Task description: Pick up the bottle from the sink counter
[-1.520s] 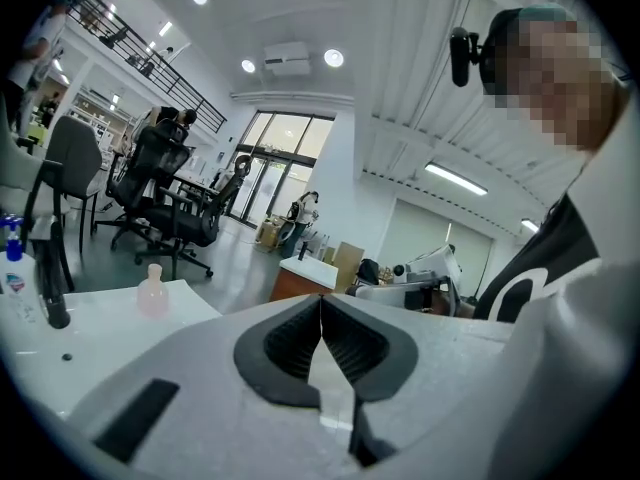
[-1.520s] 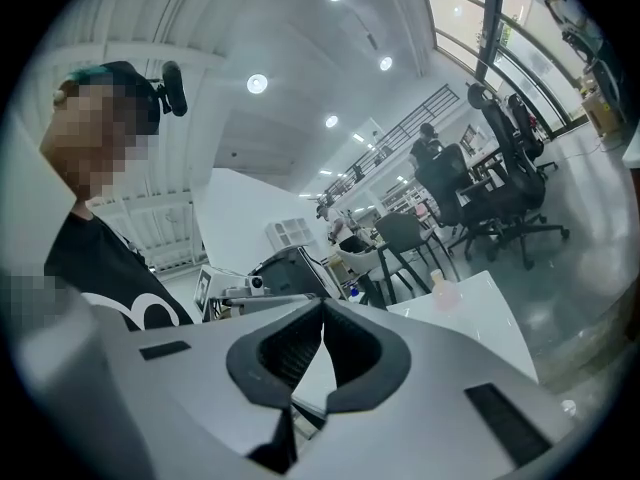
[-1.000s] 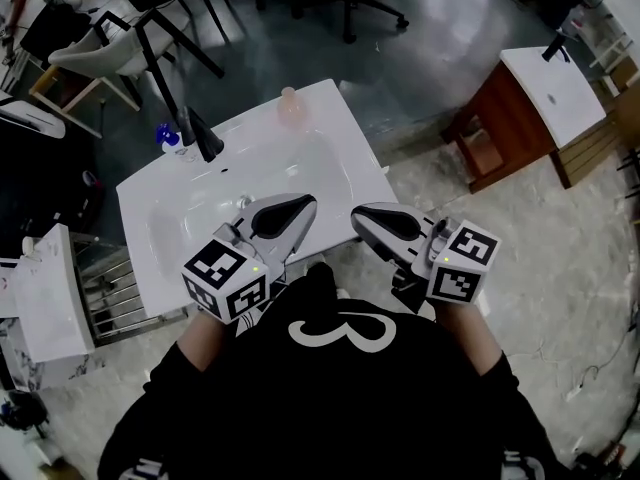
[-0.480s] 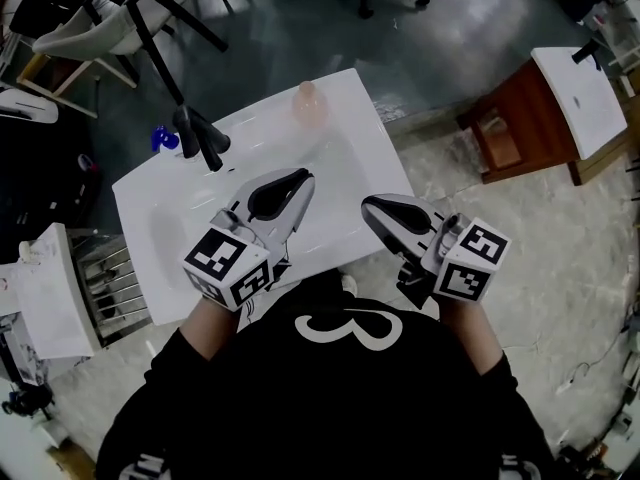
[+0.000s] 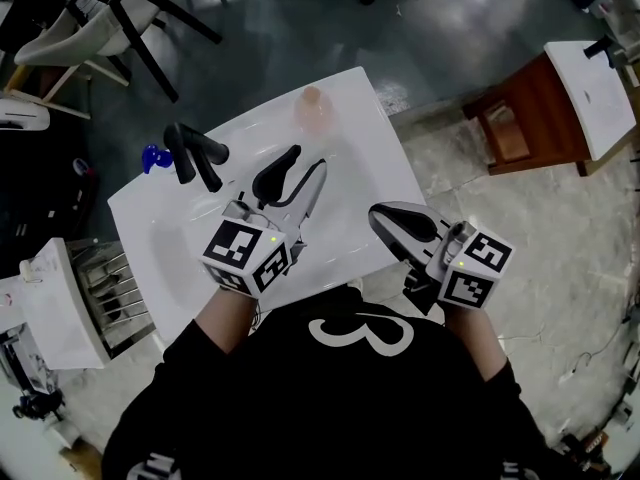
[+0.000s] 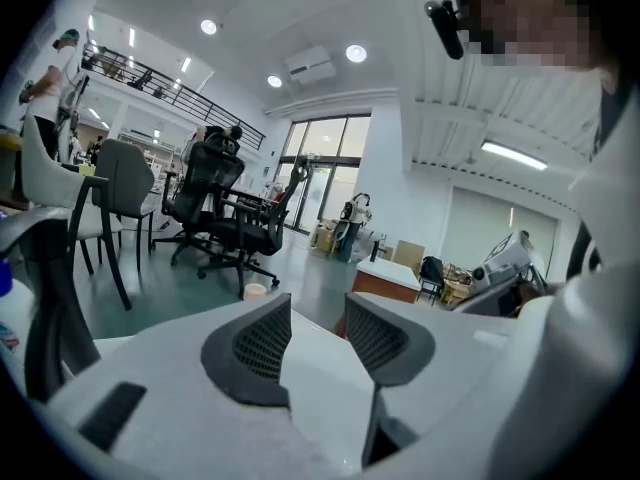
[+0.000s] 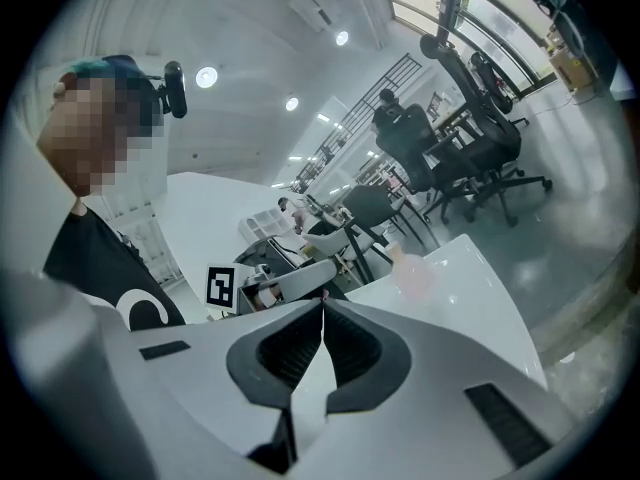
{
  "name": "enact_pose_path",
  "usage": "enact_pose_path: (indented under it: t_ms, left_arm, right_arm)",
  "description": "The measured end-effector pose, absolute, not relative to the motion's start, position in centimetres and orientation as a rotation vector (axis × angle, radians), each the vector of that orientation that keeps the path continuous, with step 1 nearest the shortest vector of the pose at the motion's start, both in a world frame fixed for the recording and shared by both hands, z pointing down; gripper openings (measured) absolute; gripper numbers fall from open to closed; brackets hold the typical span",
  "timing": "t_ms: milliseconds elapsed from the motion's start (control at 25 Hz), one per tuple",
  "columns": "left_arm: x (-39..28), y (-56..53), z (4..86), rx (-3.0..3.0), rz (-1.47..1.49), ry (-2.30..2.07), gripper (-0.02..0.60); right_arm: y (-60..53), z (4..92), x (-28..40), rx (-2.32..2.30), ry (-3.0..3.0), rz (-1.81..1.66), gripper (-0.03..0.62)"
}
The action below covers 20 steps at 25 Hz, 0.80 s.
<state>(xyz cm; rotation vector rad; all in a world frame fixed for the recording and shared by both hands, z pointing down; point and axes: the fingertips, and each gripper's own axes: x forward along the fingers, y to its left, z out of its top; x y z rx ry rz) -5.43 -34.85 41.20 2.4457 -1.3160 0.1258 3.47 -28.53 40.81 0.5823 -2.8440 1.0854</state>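
A small pale peach bottle (image 5: 311, 108) stands upright on the far edge of the white sink counter (image 5: 385, 173). It shows small beyond the jaws in the left gripper view (image 6: 255, 291) and in the right gripper view (image 7: 412, 273). My left gripper (image 5: 308, 160) hovers over the basin, short of the bottle and pointing toward it. Its jaws are opening and nothing is between them (image 6: 315, 318). My right gripper (image 5: 383, 216) stays near the counter's front right corner, shut and empty (image 7: 323, 304).
A black faucet (image 5: 195, 153) rises at the counter's back left, with a blue-capped object (image 5: 150, 155) behind it. A metal rack (image 5: 105, 293) and a white unit (image 5: 45, 308) stand to the left, a wooden cabinet (image 5: 525, 118) to the right, and chairs (image 5: 120, 18) beyond the sink.
My left gripper has moved forward over the basin toward the bottle, and its jaws have gone from shut to open. The right gripper has hardly moved.
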Motion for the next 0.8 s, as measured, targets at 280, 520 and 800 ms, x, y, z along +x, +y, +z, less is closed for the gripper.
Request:
enact_pose_path:
  t_ms: [280,520,800]
  left_arm:
    - [-5.7,-38.4,44.3,2.471,0.257,-1.387,0.19]
    - [-6.1,-41.0,45.8,2.452,0.281,-1.423,0.192]
    - [-6.3,-42.8,47.2,2.442,0.319,-1.443,0.192]
  right_arm:
    - [-30.0,42.3,3.3,0.612,-2.82,1.13,0.014]
    - [-30.8,43.6,3.7,0.635,-2.791,1.161,0.014]
    - [-31.5,44.6,4.0,0.674,-2.77,1.184,0.014]
